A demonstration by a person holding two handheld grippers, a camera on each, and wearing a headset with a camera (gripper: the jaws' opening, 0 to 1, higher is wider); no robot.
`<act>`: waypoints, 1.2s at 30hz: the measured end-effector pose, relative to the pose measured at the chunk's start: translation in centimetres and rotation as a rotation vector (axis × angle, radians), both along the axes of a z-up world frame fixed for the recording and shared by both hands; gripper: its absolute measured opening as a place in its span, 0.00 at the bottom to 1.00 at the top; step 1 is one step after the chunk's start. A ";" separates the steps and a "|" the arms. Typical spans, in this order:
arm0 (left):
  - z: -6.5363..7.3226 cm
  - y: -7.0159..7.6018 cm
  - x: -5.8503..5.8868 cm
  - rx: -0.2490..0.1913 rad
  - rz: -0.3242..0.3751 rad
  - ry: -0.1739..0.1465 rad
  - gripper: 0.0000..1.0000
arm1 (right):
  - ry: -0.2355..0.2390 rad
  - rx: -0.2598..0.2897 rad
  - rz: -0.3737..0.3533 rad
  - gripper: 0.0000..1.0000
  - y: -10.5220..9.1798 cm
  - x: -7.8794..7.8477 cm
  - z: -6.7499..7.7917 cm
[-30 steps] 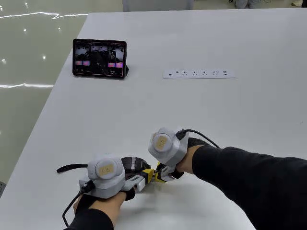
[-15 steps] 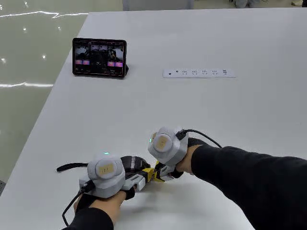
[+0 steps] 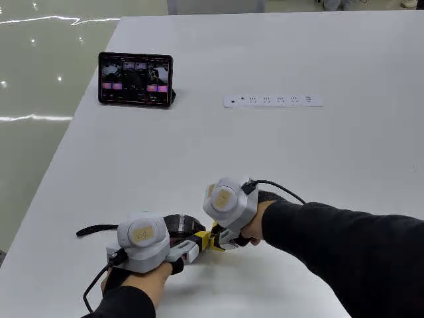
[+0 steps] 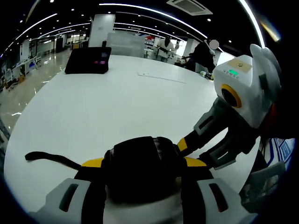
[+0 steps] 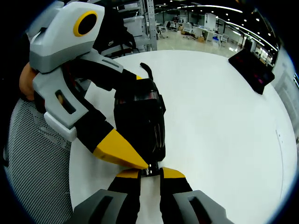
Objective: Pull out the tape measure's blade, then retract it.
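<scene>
A black tape measure [image 3: 183,224] lies on the white table [image 3: 278,152] near its front edge, and its black wrist strap [image 3: 91,230] trails off to the left. My left gripper [image 4: 142,163] is shut on the tape measure [image 4: 140,170], one yellow-tipped jaw on each side of the case. The right gripper [image 5: 150,173] meets it from the opposite side. Its jaws are shut on the blade's end hook, right at the mouth of the case [image 5: 140,119]. No length of blade shows between hook and case. In the head view the left gripper [image 3: 196,242] and right gripper [image 3: 221,240] nearly touch.
A tablet [image 3: 136,79] stands at the far left of the table, close to its left edge, and a white power strip [image 3: 273,101] lies at the far middle. A cable [image 3: 278,187] runs from the right gripper over the sleeve. Glossy floor lies beyond the left edge.
</scene>
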State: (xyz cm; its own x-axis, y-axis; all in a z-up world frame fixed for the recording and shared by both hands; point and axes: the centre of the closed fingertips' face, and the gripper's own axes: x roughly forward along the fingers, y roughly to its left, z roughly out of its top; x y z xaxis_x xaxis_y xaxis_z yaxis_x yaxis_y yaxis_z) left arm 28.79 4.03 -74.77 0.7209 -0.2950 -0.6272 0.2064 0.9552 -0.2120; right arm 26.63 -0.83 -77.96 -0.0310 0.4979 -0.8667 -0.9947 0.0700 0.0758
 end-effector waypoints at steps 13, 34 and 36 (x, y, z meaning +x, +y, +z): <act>0.8 0.2 0.1 -0.011 -0.019 -0.013 0.60 | -0.006 0.004 -0.038 0.14 -0.6 0.0 0.9; 2.5 -0.4 -0.6 -0.029 -0.166 -0.029 0.69 | 0.007 0.115 -0.220 0.21 -6.5 -0.9 4.5; 2.6 -0.3 -0.7 -0.032 -0.183 -0.034 0.70 | -0.003 0.124 -0.231 0.22 -7.1 -1.1 4.7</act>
State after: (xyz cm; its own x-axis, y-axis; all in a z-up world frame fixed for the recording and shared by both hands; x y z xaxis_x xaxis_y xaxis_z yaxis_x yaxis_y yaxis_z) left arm 28.08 3.72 -72.12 0.6741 -0.4427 -0.5913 0.3838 0.8939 -0.2317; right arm 25.53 -7.96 -73.22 0.0979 0.5936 -0.7988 -0.9536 0.2855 0.0953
